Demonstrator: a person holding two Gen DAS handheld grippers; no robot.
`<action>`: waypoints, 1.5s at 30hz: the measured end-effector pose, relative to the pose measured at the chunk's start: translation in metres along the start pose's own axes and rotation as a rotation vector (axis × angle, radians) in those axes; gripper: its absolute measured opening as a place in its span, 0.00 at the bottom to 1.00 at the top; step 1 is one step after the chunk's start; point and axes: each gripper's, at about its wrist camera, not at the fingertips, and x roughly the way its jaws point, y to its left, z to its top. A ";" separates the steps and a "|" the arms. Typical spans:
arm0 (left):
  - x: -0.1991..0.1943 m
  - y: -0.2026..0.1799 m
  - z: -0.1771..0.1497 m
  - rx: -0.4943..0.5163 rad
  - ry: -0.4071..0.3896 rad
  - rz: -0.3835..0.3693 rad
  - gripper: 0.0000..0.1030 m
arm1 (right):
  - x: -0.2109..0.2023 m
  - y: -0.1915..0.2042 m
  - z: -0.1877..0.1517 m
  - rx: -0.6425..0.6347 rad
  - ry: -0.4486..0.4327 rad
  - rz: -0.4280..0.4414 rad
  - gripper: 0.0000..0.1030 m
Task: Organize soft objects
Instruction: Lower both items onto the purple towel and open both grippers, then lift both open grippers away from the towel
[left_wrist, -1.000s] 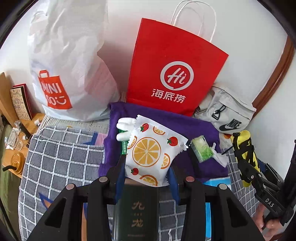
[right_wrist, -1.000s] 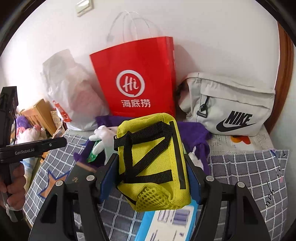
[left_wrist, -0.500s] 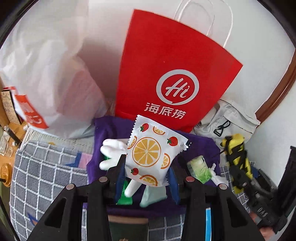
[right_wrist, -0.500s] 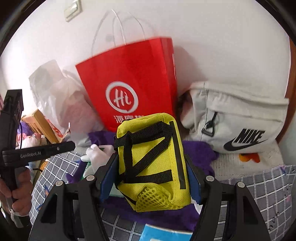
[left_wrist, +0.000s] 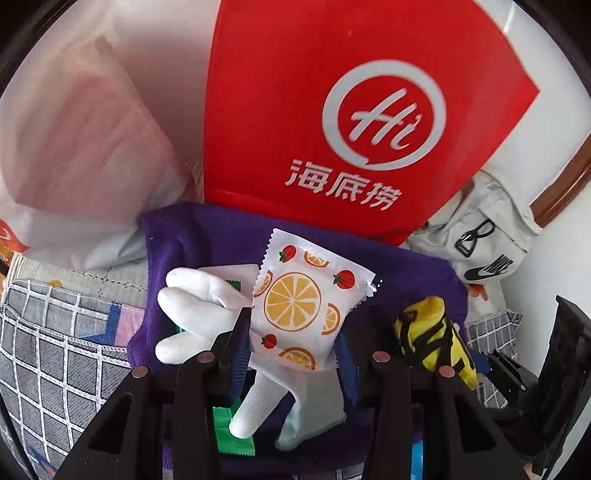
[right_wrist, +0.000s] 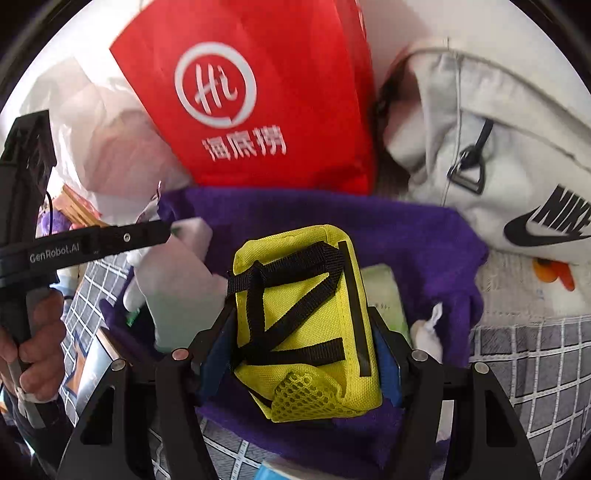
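Two grippers: the left gripper (left_wrist: 291, 347) clamps one fruit-print sachet (left_wrist: 306, 306), the right gripper (right_wrist: 301, 347) clamps one yellow pouch (right_wrist: 306, 321). One purple towel (left_wrist: 207, 236) lies beneath. One white glove (left_wrist: 195, 306). Three bags at twelve o'clock: one red paper bag (left_wrist: 295, 110), one white plastic bag (left_wrist: 85, 147), one grey Nike bag (right_wrist: 498, 147). One small green packet (right_wrist: 384, 291).

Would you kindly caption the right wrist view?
Right gripper holding yellow pouch above purple towel, facing red bag.
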 end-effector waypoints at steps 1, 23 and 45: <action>0.004 0.000 0.001 0.001 0.005 0.006 0.39 | 0.003 -0.001 -0.001 -0.003 0.018 -0.001 0.65; 0.030 -0.022 -0.003 0.053 0.075 0.051 0.61 | 0.019 0.004 -0.002 -0.046 0.075 -0.020 0.74; -0.063 -0.012 -0.043 0.037 -0.018 0.099 0.65 | -0.093 0.050 -0.041 -0.070 -0.177 -0.077 0.75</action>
